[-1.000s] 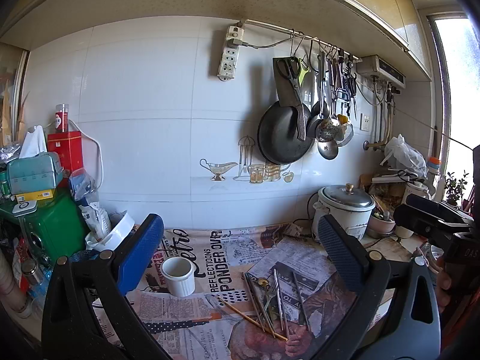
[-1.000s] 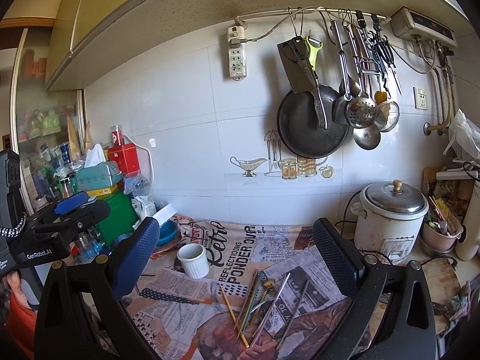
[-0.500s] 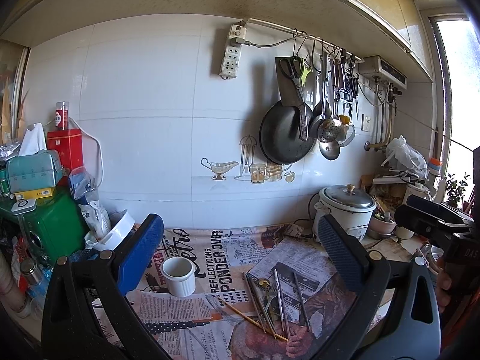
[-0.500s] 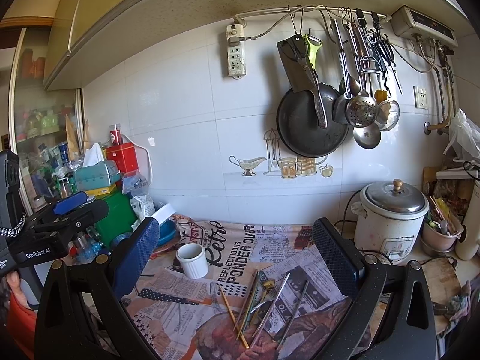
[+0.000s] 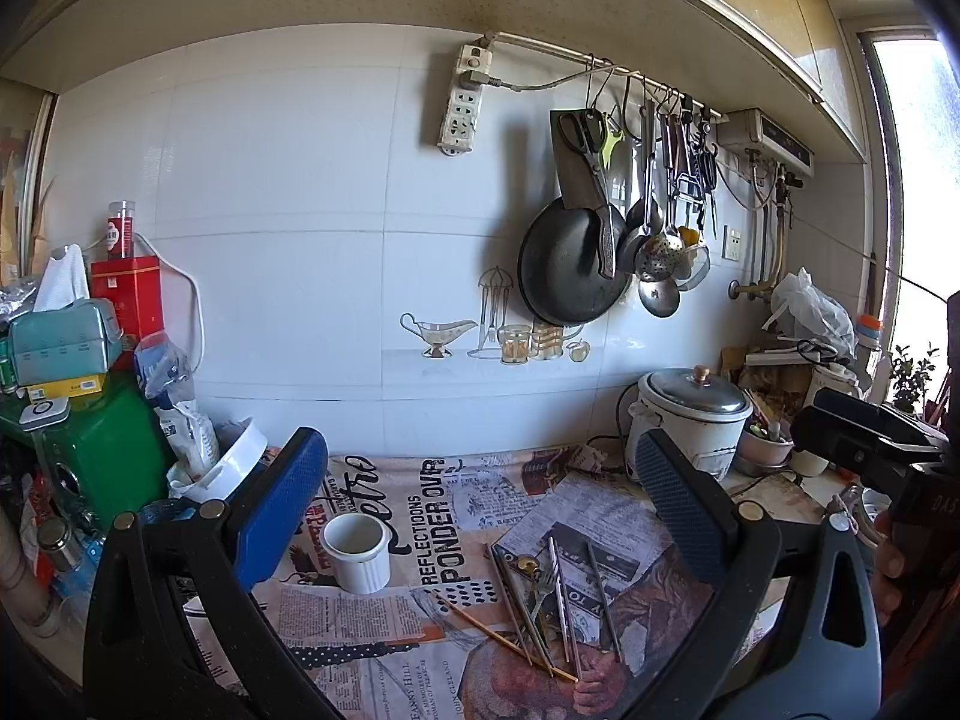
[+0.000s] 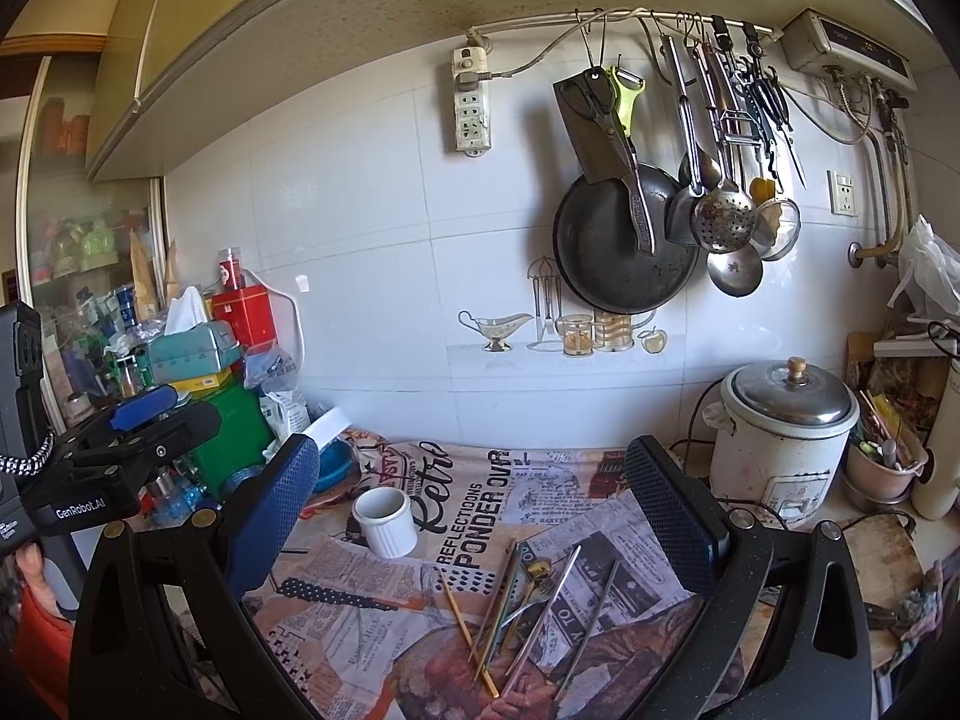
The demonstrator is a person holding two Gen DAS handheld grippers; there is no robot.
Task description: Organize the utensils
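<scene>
Only the left wrist view takes in the bright window at the far right and the right gripper's black body; only the right wrist view shows the glass-fronted cabinet of bottles far left and the left gripper's black body with its blue pad.

The left gripper hangs above the counter with its textured blue pads spread wide, nothing between them. The right gripper is likewise spread wide and empty.

Below and ahead of both, between the pads, a loose pile of thin utensils lies on the printed newspaper-pattern cloth: metal chopsticks, a small fork, a gold-bowled spoon and wooden chopsticks, criss-crossed and touching. Just left of the pile, near each gripper's left pad, stands a small white ribbed ceramic cup, upright; its inside looks empty.

Ahead of the right pads sits a white rice cooker with a dull steel lid. Beside it, a pink bowl holds upright sticks and tools.
</scene>
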